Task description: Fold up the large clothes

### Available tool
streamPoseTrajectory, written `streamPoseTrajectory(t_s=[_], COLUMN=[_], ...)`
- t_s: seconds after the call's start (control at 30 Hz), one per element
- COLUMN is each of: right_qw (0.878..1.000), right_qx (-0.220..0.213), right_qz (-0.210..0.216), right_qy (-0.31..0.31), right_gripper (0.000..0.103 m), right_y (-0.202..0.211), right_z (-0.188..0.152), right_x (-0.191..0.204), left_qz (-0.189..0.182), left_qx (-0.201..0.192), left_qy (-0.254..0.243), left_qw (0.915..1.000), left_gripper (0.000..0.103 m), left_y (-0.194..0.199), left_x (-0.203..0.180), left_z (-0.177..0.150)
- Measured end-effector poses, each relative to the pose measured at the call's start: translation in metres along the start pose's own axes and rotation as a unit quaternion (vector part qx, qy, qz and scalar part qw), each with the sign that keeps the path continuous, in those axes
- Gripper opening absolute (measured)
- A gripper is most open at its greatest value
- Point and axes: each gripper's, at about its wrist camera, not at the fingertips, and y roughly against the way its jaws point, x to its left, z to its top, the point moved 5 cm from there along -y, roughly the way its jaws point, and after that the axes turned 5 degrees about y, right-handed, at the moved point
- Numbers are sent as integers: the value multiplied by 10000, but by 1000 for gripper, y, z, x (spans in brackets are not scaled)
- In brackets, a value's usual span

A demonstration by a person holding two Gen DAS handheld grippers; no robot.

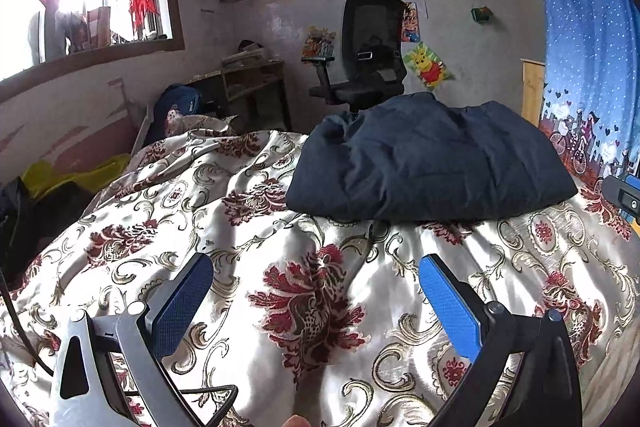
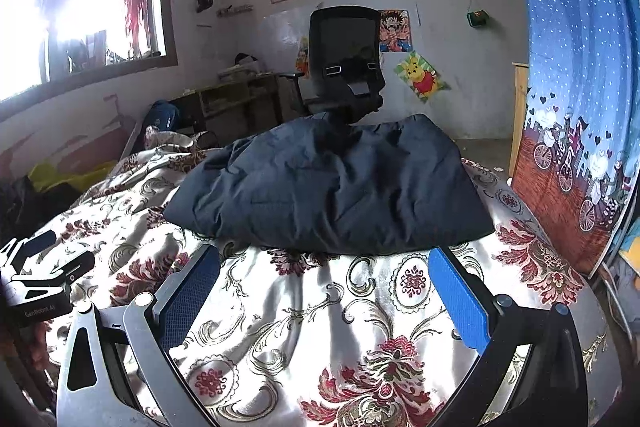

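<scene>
A dark navy padded garment lies folded in a thick bundle on the floral bedspread; it also shows in the right wrist view. My left gripper is open and empty, hovering over the bedspread short of the garment. My right gripper is open and empty, its blue fingertips just short of the garment's near edge. The left gripper's body shows at the left edge of the right wrist view.
A black office chair stands behind the bed by the wall. A wooden desk sits at the back left. A blue patterned curtain hangs on the right. Yellow and dark clothes lie at the bed's left side.
</scene>
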Motion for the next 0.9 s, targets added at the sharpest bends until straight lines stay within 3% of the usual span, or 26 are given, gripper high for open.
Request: streamPoseTrajectory(t_s=[0.23,0.53,0.9], right_qw=[10000,9996,9990], right_qx=[81,267,381], right_qz=[-21,4,87], right_qy=[-5,-90,-234], right_gripper=[102,102,102], right_y=[-8,-26,-41], right_z=[1,1,-5], right_x=[1,-3,-5], left_qz=[300,1193,1419], left_qx=[155,807,1036], left_qy=[-140,-316,-278], left_qw=[9993,9891,9841], left_gripper=[103,103,103], left_y=[-9,-40,-47], left_x=[5,29,41], left_z=[-3,-17,-23])
